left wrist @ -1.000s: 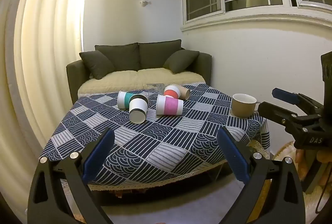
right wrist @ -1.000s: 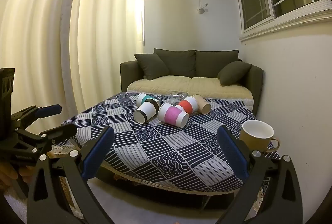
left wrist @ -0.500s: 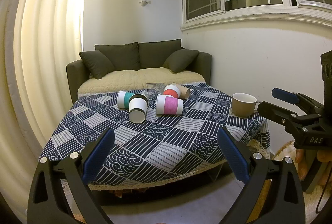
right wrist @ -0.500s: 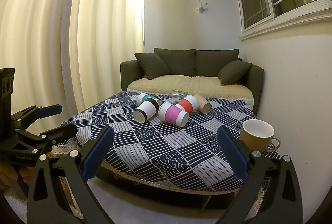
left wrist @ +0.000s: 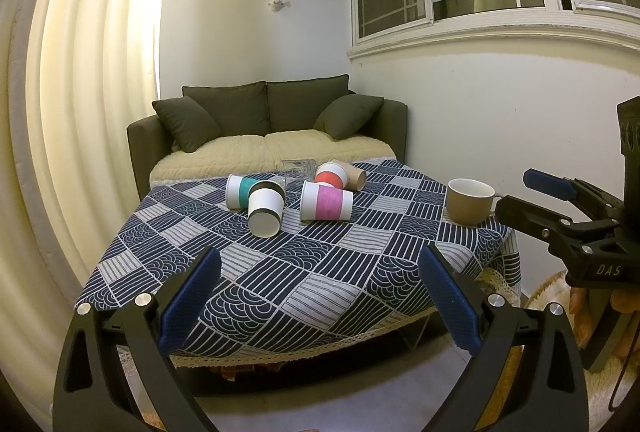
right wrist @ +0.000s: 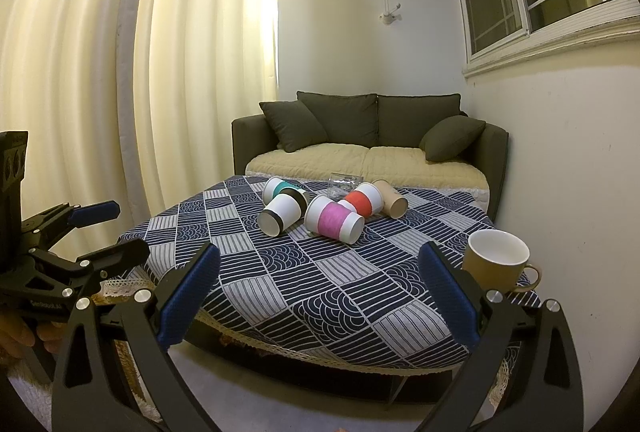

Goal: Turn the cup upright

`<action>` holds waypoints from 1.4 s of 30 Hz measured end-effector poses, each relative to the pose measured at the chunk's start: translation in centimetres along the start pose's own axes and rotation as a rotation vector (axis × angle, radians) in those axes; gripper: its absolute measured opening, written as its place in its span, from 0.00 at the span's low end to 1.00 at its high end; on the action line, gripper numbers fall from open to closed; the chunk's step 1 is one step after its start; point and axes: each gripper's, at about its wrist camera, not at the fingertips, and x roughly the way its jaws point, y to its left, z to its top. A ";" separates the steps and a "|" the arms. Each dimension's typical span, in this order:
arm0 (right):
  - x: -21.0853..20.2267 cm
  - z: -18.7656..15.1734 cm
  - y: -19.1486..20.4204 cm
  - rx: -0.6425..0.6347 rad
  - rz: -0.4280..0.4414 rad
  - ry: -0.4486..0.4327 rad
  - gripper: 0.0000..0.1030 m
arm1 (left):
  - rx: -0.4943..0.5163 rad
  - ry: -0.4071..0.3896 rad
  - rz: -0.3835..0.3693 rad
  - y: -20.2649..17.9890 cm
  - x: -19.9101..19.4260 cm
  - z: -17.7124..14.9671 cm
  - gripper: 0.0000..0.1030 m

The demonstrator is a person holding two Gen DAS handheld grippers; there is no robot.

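Both claws wide apart, short of the worktop, nothing gripped.

Left claw and right claw hang before the blue patterned worktop; pink-banded white paper cup lies sideways mid-cluster, black-banded paper cup beside it. Risk, I'd say: a nudge rolls them, or thin paper crushes.

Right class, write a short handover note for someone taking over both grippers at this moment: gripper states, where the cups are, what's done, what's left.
Left gripper: open, empty, short of the table.
Right gripper: open, empty, also short of the table.
Five paper cups lie on their sides mid-table: teal, black-banded, pink, red, plain brown.
Mug stands upright near the right edge.
Done: nothing flipped.
Left: stand the cups upright.
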 end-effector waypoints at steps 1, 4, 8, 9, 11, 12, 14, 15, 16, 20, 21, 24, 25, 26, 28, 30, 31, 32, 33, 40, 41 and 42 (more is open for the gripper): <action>0.0 0.0 0.0 0.000 0.000 0.000 0.95 | 0.000 0.000 0.000 0.0 0.0 0.0 0.94; 0.0 0.0 0.0 0.000 0.000 0.001 0.95 | 0.000 -0.001 0.000 0.0 0.0 0.0 0.94; 0.0 0.0 0.0 -0.001 0.001 0.003 0.95 | 0.000 -0.001 -0.001 0.0 0.1 -0.2 0.94; 0.3 -0.1 0.1 -0.001 0.001 0.003 0.95 | 0.000 0.000 -0.001 0.0 0.1 -0.2 0.94; 0.2 0.0 0.2 0.000 0.001 0.003 0.95 | -0.001 -0.001 -0.003 -0.1 0.1 -0.2 0.94; 0.2 -0.2 0.2 0.000 0.001 0.002 0.95 | 0.001 -0.001 -0.003 -0.1 0.2 -0.4 0.94; 0.2 -0.2 0.2 0.000 0.001 0.003 0.95 | 0.000 -0.001 -0.003 -0.1 0.2 -0.4 0.94; 0.2 -0.2 0.2 0.000 0.000 0.003 0.95 | 0.000 -0.003 -0.004 -0.1 0.2 -0.4 0.94; 0.2 -0.1 0.1 0.000 0.001 0.003 0.95 | 0.000 -0.004 -0.004 -0.1 0.2 -0.4 0.94; 0.2 -0.1 0.1 0.001 0.001 0.004 0.95 | -0.003 -0.004 -0.006 -0.1 0.2 -0.4 0.94; 0.2 -0.1 0.2 0.001 0.001 0.004 0.95 | -0.003 -0.004 -0.007 -0.1 0.2 -0.5 0.94; 0.4 -0.5 0.2 0.002 0.004 0.004 0.95 | -0.004 -0.004 -0.009 -0.1 0.2 -0.4 0.94; 0.5 -0.5 0.3 0.003 0.005 0.005 0.95 | -0.004 -0.004 -0.010 -0.1 0.3 -0.4 0.94; 0.5 -0.5 0.3 0.004 0.005 0.006 0.95 | -0.005 -0.003 -0.011 0.0 0.3 -0.4 0.94; 0.5 -0.6 0.2 0.005 0.006 0.005 0.95 | -0.007 -0.001 -0.012 0.1 0.4 -0.4 0.94; 0.7 -0.6 0.2 0.012 0.007 0.008 0.95 | -0.010 0.000 -0.013 0.2 0.5 -0.4 0.94; 0.9 -0.7 0.2 0.015 0.008 0.011 0.95 | -0.013 0.002 -0.015 0.2 0.6 -0.3 0.94; 1.0 -0.7 0.1 0.018 0.009 0.014 0.95 | -0.013 0.003 -0.016 0.2 0.6 -0.3 0.94; 1.1 -0.6 0.0 0.021 0.011 0.016 0.95 | -0.014 0.005 -0.017 0.2 0.7 -0.3 0.94; 1.7 -0.7 -0.2 0.024 0.023 0.034 0.95 | -0.012 0.013 -0.034 0.1 1.2 -0.3 0.94; 1.8 -0.7 -0.2 0.025 0.024 0.035 0.95 | -0.012 0.016 -0.035 0.1 1.2 -0.4 0.94; 1.8 -0.7 -0.3 0.027 0.025 0.036 0.95 | -0.013 0.017 -0.036 0.1 1.3 -0.4 0.94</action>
